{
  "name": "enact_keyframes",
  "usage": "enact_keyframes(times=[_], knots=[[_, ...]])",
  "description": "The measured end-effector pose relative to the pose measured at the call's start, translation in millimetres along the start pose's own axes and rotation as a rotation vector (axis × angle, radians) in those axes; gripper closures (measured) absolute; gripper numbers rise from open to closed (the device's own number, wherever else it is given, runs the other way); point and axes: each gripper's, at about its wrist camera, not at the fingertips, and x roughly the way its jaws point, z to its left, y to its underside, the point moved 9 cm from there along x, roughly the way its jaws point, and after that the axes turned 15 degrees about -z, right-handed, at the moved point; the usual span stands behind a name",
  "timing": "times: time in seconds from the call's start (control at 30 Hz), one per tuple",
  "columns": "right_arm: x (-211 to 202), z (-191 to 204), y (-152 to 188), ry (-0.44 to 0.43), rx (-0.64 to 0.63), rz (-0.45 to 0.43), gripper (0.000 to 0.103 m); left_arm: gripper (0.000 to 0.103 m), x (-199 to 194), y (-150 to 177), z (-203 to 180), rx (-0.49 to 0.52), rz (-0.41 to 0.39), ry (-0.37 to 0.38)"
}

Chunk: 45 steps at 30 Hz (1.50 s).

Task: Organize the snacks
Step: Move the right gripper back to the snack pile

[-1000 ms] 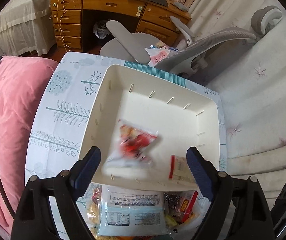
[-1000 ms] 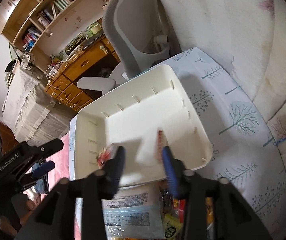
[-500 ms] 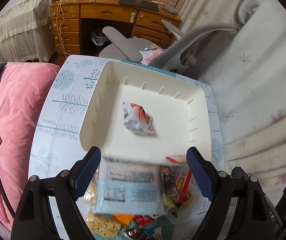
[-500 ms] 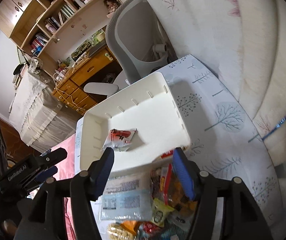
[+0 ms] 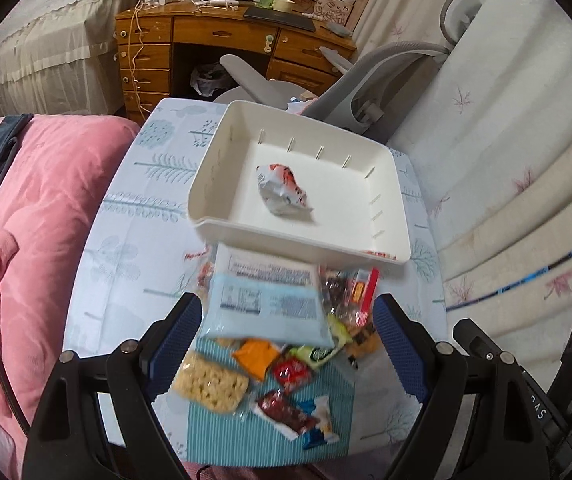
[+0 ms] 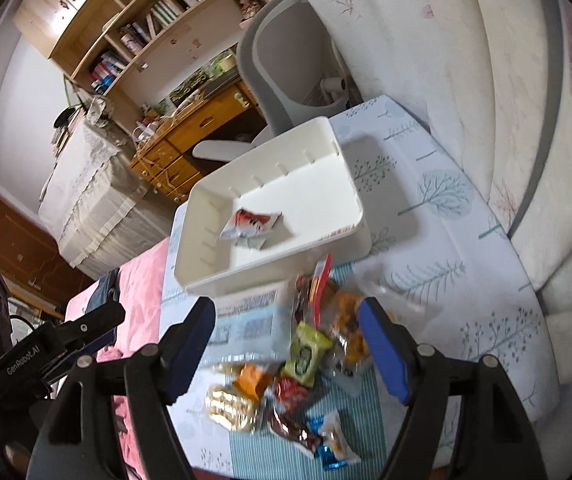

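A small table with a tree-print cloth (image 5: 126, 280) stood between a pink blanket (image 5: 46, 208) and a pale curtain (image 5: 506, 160), with a wooden desk (image 5: 190, 48) behind it. A second before, both grippers hung over the white bin (image 5: 222, 224); now both had pulled back over the snack pile (image 5: 278, 344). The red-and-white snack packet (image 5: 284, 192) lay in the middle of the bin, long side running from far-left to near-right. A red wrapper edge (image 5: 382, 255) showed at the bin's near right corner, though it was too blurry to say more. Much of the bin floor was bare. The left gripper (image 5: 286, 344) held its fingers wide apart, with nothing held. The right gripper (image 6: 286, 344) had just been opening its jaws, gripping nothing.
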Motion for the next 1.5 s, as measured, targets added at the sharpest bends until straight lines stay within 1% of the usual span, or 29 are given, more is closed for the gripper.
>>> enact_keyframes(times=[0.1, 0.27, 0.47, 0.57, 0.73, 0.9, 1.03, 1.1, 1.2, 1.33, 1.5], knots=[[-6.5, 1.3, 15.0, -0.011, -0.016, 0.017, 0.028, 0.016, -8.1, 12.4, 6.8, 0.01, 0.012, -0.023], [-12.3, -1.0, 42.7, -0.022, -0.031, 0.051, 0.027, 0.016, -11.3, 34.9, 17.9, 0.035, 0.061, -0.047], [-10.6, -8.6, 77.3, 0.01, -0.046, 0.102, 0.027, 0.016, -2.4, 55.4, 28.7, 0.081, 0.137, -0.045], [-9.9, -11.9, 96.5, 0.046, -0.049, 0.138, 0.027, 0.016, 6.2, 65.8, 35.4, 0.094, 0.187, -0.04], [-6.5, -15.8, 120.9, 0.106, -0.07, 0.179, 0.027, 0.016, 25.3, 86.7, 47.4, 0.149, 0.296, -0.022], [-4.1, -20.7, 145.4, 0.198, -0.074, 0.199, 0.027, 0.016, 46.6, 106.5, 60.7, 0.205, 0.412, -0.006], [-1.3, -23.7, 164.5, 0.256, -0.054, 0.213, 0.027, 0.016, 62.1, 120.4, 66.9, 0.25, 0.486, 0.013], [0.4, -25.3, 173.9, 0.279, -0.047, 0.225, 0.027, 0.01, 68.9, 128.2, 69.0, 0.267, 0.525, 0.025], [2.1, -27.5, 187.0, 0.312, -0.056, 0.239, 0.027, 0.01, 81.2, 144.8, 70.4, 0.302, 0.586, 0.046], [3.6, -33.1, 204.1, 0.363, -0.058, 0.25, 0.027, 0.01, 93.3, 162.5, 72.0, 0.361, 0.632, 0.042], [7.8, -36.9, 223.3, 0.392, -0.1, 0.284, 0.027, 0.01, 106.3, 175.5, 73.5, 0.396, 0.664, 0.018]])
